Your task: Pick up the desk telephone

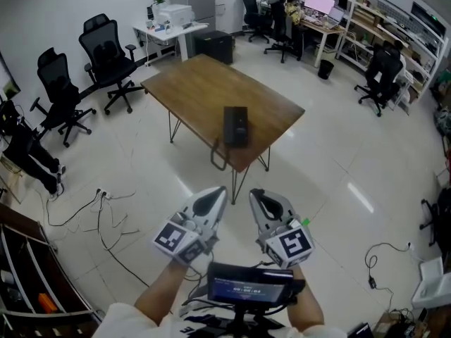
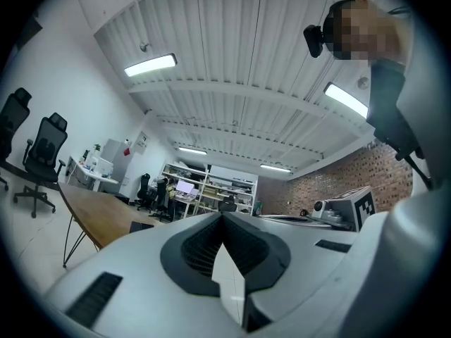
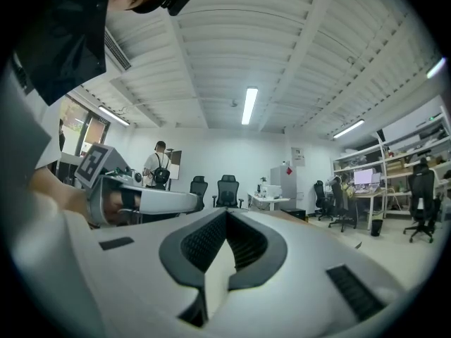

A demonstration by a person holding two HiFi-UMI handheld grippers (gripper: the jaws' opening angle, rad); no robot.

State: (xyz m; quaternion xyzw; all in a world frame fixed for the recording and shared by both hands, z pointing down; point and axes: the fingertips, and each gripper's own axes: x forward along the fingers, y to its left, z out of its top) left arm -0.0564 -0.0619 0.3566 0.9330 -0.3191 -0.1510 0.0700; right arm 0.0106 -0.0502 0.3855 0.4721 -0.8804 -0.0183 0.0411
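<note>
A black desk telephone (image 1: 235, 125) lies near the front corner of a brown wooden table (image 1: 204, 90) in the head view. A small dark edge of the telephone (image 2: 140, 226) shows on the table (image 2: 99, 213) in the left gripper view. My left gripper (image 1: 220, 191) and right gripper (image 1: 254, 195) hang side by side over the floor, well short of the table. Both are shut with nothing between the jaws. The left gripper (image 2: 224, 218) points slightly upward; the right gripper (image 3: 226, 215) points level across the room.
Black office chairs (image 1: 106, 55) stand left of the table, and cables (image 1: 106, 217) trail over the white floor. A white desk with a printer (image 1: 173, 20) is behind. Workstations and shelves (image 1: 366, 27) line the right. A person with a backpack (image 3: 158, 167) stands far off.
</note>
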